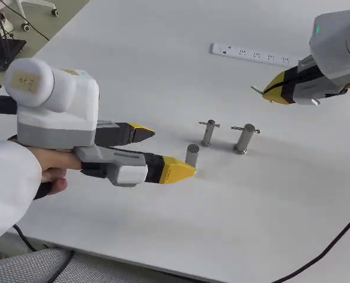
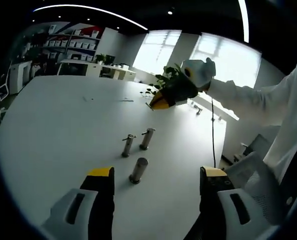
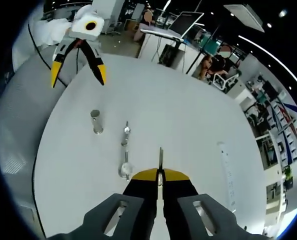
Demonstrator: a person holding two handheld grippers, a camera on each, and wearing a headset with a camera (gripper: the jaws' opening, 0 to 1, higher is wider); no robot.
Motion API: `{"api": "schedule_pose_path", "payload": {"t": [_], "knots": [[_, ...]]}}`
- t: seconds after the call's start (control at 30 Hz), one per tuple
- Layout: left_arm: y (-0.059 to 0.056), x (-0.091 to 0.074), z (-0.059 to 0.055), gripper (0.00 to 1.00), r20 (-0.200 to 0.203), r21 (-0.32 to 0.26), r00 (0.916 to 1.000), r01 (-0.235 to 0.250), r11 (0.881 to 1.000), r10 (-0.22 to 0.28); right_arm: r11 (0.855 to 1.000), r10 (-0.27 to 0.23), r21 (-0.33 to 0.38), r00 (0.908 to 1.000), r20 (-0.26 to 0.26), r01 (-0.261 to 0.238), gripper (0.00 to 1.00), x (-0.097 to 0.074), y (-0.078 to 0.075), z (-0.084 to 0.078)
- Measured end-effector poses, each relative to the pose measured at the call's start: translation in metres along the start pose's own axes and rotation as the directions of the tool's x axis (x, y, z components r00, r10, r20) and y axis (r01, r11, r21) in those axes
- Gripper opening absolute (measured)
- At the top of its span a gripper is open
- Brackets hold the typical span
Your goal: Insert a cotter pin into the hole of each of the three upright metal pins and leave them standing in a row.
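My R gripper (image 1: 268, 93) pinches a cotter pin (image 3: 160, 159), L gripper (image 1: 172, 152) spread near bare pin (image 1: 192, 154): off-axis push could topple it.

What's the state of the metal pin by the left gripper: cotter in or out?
Out: the grey cylindrical metal pin stands upright, no cotter through its top.

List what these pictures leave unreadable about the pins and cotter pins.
- Bare metal pin: its hole is too small to see; in the head view the left gripper covers its base.
- Cotter pin: held end hidden inside the right gripper, right gripper view.
- Middle pin and end pin: how far their cotter pins reach through, too small in every view.
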State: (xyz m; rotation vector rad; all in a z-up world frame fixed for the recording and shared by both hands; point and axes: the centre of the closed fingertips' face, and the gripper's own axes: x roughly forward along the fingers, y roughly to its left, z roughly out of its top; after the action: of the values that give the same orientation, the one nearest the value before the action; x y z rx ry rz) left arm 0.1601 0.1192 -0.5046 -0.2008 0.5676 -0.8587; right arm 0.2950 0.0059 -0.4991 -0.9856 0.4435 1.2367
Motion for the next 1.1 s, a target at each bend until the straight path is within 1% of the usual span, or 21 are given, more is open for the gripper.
{"api": "schedule_pose_path", "payload": {"t": [0.07, 0.1, 0.13, 0.17, 0.23, 0.27, 0.3, 0.4, 0.43, 0.53, 0.6, 0.67, 0.7, 0.77, 0.83, 0.9, 0.97, 1.1], "knots": [[-0.001, 0.004, 0.006, 0.63, 0.014, -0.018, 0.9999, 0.006, 1.0, -0.006, 1.0, -0.007, -0.011, 0.9994, 0.035, 0.007, 0.0, -0.006, 0.009, 0.009], [-0.001, 0.005, 0.007, 0.61, 0.016, -0.022, 0.9998, 0.008, 1.0, -0.007, 1.0, -0.01, -0.011, 0.9991, 0.041, 0.011, 0.0, -0.007, 0.011, 0.011], [-0.003, 0.008, 0.011, 0.58, 0.027, -0.043, 0.9994, 0.021, 0.999, -0.02, 1.0, -0.017, -0.013, 0.9984, 0.054, 0.018, 0.0, -0.01, 0.016, 0.015], [-0.007, 0.011, 0.014, 0.55, 0.031, -0.09, 0.9987, 0.042, 0.995, -0.04, 1.0, -0.02, -0.017, 0.9978, 0.062, 0.021, 0.0, -0.012, 0.019, 0.018], [-0.009, 0.016, 0.02, 0.44, 0.042, -0.156, 0.9973, 0.066, 0.986, -0.06, 0.999, -0.023, -0.021, 0.997, 0.075, 0.024, 0.0, -0.015, 0.026, 0.023], [-0.009, 0.019, 0.024, 0.42, 0.05, -0.15, 0.9966, 0.073, 0.986, -0.066, 0.999, -0.022, -0.028, 0.9958, 0.089, 0.024, 0.0, -0.017, 0.034, 0.028], [-0.009, 0.022, 0.028, 0.41, 0.055, -0.148, 0.9963, 0.074, 0.986, -0.067, 0.999, -0.024, -0.031, 0.9952, 0.095, 0.027, 0.0, -0.018, 0.037, 0.031], [-0.009, 0.031, 0.032, 0.4, 0.039, -0.15, 0.9971, 0.071, 0.986, -0.066, 0.999, -0.017, -0.045, 0.9927, 0.12, 0.023, 0.0, -0.021, 0.053, 0.04], [-0.009, 0.033, 0.033, 0.38, 0.037, -0.151, 0.997, 0.073, 0.986, -0.068, 0.998, -0.01, -0.053, 0.9921, 0.125, 0.017, 0.0, -0.02, 0.057, 0.042], [-0.013, 0.04, 0.037, 0.3, 0.038, -0.19, 0.9952, 0.096, 0.977, -0.09, 0.997, 0.004, -0.082, 0.9915, 0.13, 0.007, 0.0, -0.018, 0.072, 0.047], [-0.014, 0.043, 0.038, 0.27, 0.039, -0.228, 0.9948, 0.1, 0.969, -0.094, 0.996, 0.011, -0.086, 0.9904, 0.138, 0.001, 0.0, -0.017, 0.08, 0.051], [-0.015, 0.047, 0.039, 0.26, 0.039, -0.229, 0.9942, 0.106, 0.968, -0.1, 0.996, 0.015, -0.092, 0.9899, 0.141, -0.002, 0.0, -0.016, 0.084, 0.053], [-0.017, 0.048, 0.038, 0.26, 0.032, -0.232, 0.994, 0.109, 0.967, -0.105, 0.995, 0.016, -0.095, 0.9894, 0.144, -0.002, 0.0, -0.015, 0.087, 0.053], [-0.021, 0.051, 0.034, 0.24, 0.008, -0.24, 0.9925, 0.12, 0.963, -0.122, 0.995, 0.02, -0.101, 0.9884, 0.15, -0.004, 0.0, -0.014, 0.092, 0.055], [-0.029, 0.052, 0.027, 0.18, -0.03, -0.257, 0.9878, 0.14, 0.956, -0.153, 0.994, 0.023, -0.107, 0.9884, 0.15, -0.007, 0.0, -0.013, 0.097, 0.055], [-0.033, 0.055, 0.022, 0.13, -0.053, -0.277, 0.9844, 0.147, 0.95, -0.168, 0.994, 0.025, -0.113, 0.9886, 0.149, -0.009, 0.0, -0.013, 0.102, 0.057], [-0.035, 0.057, 0.021, 0.12, -0.052, -0.279, 0.9841, 0.149, 0.949, -0.17, 0.993, 0.028, -0.116, 0.9883, 0.15, -0.011, 0.0, -0.011, 0.103, 0.054], [-0.039, 0.06, 0.023, 0.12, -0.04, -0.318, 0.9831, 0.157, 0.935, -0.179, 0.992, 0.029, -0.126, 0.9884, 0.149, -0.01, 0.0, -0.011, 0.107, 0.055]]}}
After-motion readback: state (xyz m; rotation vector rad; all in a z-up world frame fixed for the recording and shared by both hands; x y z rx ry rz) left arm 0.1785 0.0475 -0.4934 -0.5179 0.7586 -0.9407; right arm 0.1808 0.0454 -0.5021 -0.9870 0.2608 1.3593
